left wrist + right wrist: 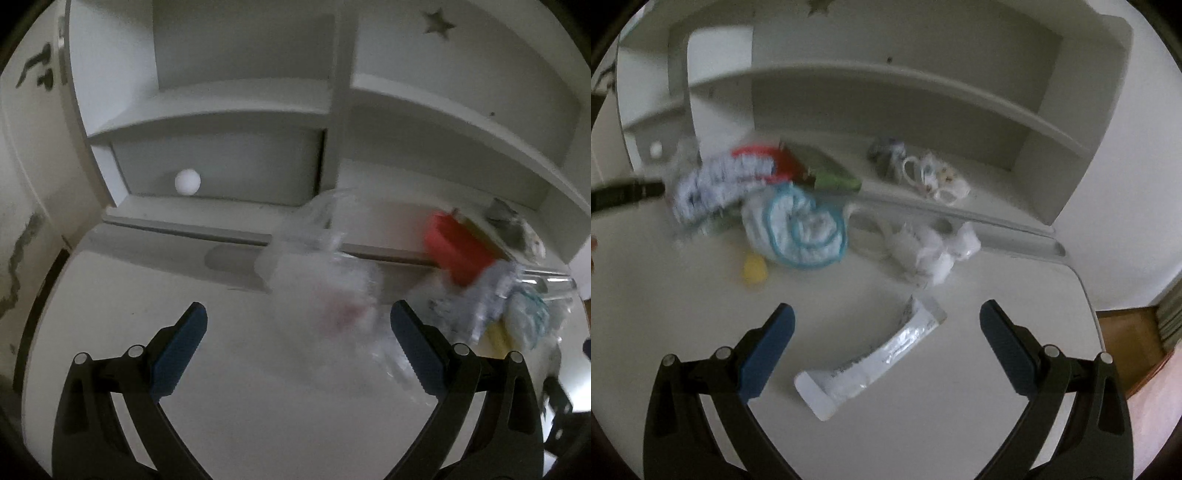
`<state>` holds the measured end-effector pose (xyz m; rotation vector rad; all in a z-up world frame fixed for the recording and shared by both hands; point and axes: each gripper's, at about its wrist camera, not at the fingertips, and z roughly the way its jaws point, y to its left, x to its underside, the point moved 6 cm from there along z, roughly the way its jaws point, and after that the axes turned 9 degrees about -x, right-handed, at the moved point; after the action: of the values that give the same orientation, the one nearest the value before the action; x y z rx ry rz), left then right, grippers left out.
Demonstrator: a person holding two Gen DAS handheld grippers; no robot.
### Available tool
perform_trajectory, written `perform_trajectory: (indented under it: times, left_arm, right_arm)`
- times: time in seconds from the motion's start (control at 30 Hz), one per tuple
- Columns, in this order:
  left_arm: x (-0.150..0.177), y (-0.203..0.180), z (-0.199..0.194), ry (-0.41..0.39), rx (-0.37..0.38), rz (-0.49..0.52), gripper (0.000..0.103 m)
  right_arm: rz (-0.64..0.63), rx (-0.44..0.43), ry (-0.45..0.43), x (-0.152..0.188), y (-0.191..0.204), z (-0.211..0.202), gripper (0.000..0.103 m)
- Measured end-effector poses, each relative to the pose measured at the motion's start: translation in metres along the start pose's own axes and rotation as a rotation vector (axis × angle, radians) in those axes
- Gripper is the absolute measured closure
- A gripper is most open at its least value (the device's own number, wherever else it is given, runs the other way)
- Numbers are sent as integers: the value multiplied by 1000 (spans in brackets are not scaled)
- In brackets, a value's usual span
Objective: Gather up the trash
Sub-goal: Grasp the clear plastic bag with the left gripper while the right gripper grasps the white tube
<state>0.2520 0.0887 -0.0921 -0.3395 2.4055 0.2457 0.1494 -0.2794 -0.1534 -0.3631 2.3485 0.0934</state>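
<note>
Several pieces of trash litter a white desk (683, 314) below its shelves (886, 79). A rolled diaper (798, 229) looks soft and bulky, best pinched at its outer fold. Crumpled clear plastic (325, 273) lies ahead of the left gripper (298, 334), light and slippery. A flattened tube (871, 360), probably light, lies between the fingers of the right gripper (887, 330); its middle suits a grasp. Both grippers are spread wide, holding nothing. A red box (456, 249) crowds the pile.

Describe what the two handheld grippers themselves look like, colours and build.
Both look identical. The left gripper and the right gripper each have black, curved linkage arms joined by round silver pivot pins, ending in two flat fingers faced with dark blue ribbed pads. No cables, labels or sleeves are visible in either wrist view.
</note>
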Motion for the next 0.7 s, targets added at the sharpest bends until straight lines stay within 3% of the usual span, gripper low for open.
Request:
perform_trajectory:
  times: [0.23, 0.6, 0.7]
  left_arm:
    - [5, 48, 8, 5, -44, -14, 7]
    - [21, 37, 16, 61, 2, 42, 7]
    - [21, 37, 19, 56, 24, 27, 7]
  right_arm:
    - [34, 44, 44, 27, -38, -5, 6]
    - [97, -37, 71, 43, -58, -1, 6]
    - [65, -110, 87, 41, -48, 1, 6]
